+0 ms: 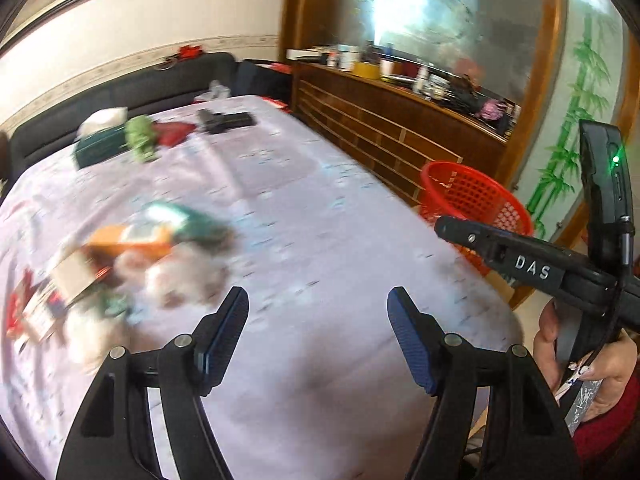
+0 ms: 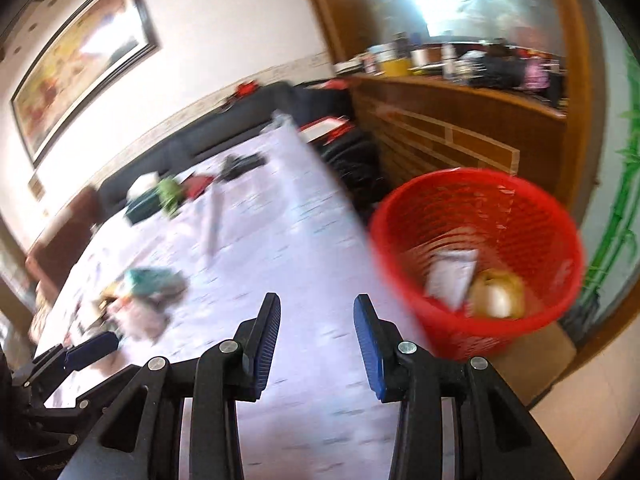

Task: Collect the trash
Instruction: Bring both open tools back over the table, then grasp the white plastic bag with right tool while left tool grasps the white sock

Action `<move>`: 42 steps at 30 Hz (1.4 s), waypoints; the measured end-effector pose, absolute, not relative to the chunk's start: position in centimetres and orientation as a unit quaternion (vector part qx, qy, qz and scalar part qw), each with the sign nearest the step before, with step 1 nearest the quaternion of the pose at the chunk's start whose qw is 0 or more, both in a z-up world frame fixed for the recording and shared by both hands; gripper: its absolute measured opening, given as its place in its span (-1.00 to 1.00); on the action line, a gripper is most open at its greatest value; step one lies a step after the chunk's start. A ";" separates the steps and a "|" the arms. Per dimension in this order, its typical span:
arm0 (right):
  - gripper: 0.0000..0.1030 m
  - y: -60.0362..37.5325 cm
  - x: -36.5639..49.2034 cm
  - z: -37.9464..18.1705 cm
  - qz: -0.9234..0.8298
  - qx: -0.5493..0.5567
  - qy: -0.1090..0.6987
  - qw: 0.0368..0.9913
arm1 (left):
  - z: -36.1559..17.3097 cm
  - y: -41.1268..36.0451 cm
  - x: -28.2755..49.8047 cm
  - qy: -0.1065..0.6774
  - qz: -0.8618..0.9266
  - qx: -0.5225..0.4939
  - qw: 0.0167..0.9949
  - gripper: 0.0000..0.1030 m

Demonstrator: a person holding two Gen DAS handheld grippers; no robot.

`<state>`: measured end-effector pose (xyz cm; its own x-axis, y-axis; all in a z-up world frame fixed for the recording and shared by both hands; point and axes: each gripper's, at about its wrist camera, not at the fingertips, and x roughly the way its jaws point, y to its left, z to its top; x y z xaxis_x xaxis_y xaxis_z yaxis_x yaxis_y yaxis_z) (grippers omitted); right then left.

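Lying: trash pile [image 1: 132, 256] heaped on the lilac-covered worktop [image 1: 320, 208], blurred; cartons, wrappers and crumpled white tissue, no single long axis to tell.
Bearing from fingers: ahead and to the left of both grippers; touching neither.
Nearer hand: judged the left gripper [image 1: 318, 332], pile just beside its left finger; right gripper [image 2: 316, 340] further off, pile [image 2: 140, 300] well to its left.
Left fingers: spread wide apart, nothing between.
Right fingers: apart too, empty.
Basket: red mesh basket [image 2: 476, 208] off the worktop's right edge, just right of the right gripper, already holding a white packet and a yellowish wad.
Further back: green box, green lump, dark item at the far end of the worktop.
Next move, as judgement: swing left toward the pile, then carry right to the basket.
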<state>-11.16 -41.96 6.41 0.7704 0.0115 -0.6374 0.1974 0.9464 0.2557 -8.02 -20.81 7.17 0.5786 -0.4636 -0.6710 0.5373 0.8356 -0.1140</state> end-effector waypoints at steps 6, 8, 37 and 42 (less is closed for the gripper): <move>-0.04 -35.8 -8.9 5.1 0.028 0.126 0.371 0.919 | 6.5 -13.8 -8.3 0.371 -0.231 0.022 0.899 0.38; 0.05 -34.1 -8.4 4.9 0.049 0.115 0.377 0.918 | 6.1 -11.4 -8.2 0.376 -0.212 0.008 0.902 0.39; -0.43 -23.9 0.5 2.5 0.152 0.042 0.399 0.903 | 4.1 -4.9 -3.3 0.413 -0.127 -0.042 0.901 0.50; -0.43 -25.7 -2.7 3.4 0.138 0.054 0.384 0.912 | 3.1 -6.4 -1.4 0.425 -0.109 -0.020 0.899 0.50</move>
